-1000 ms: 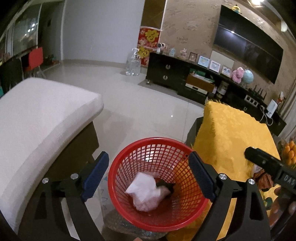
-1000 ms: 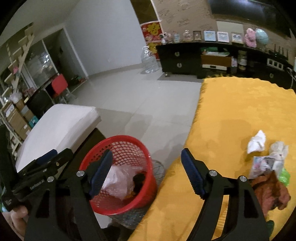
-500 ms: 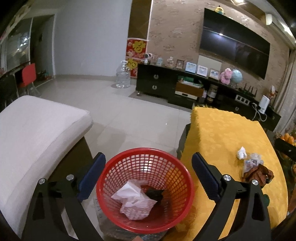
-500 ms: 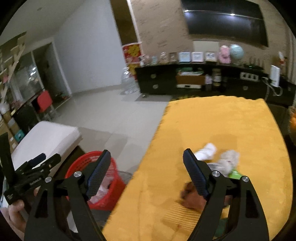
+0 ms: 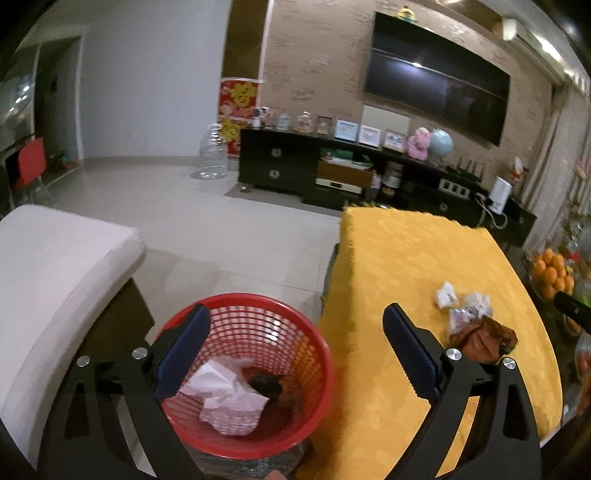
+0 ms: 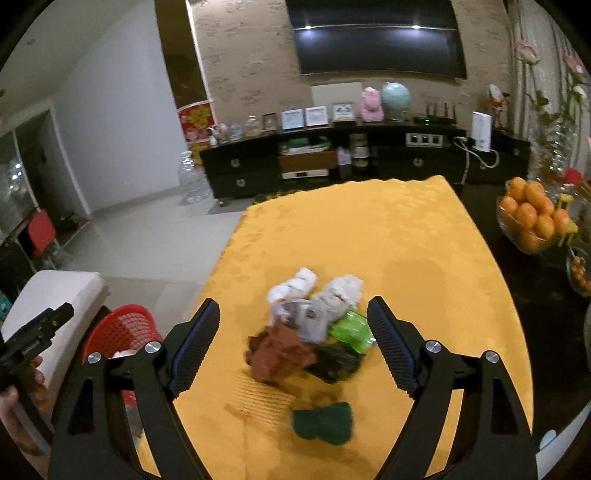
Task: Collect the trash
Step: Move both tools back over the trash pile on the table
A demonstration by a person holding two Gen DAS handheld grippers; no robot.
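Dim room, fisheye warp, slight blur

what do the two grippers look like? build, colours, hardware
Left gripper and right gripper look identical: matte black angular frames, two flat fingers each faced with ribbed dark-blue pads, and silver round bolts at the joints. No cables or sleeves are visible.

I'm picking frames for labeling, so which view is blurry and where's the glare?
Right wrist view: trash pile smeared by motion blur, light glare on the TV. Left wrist view: sharper, red basket clear, faint TV glare; both dim and fisheye-bent.
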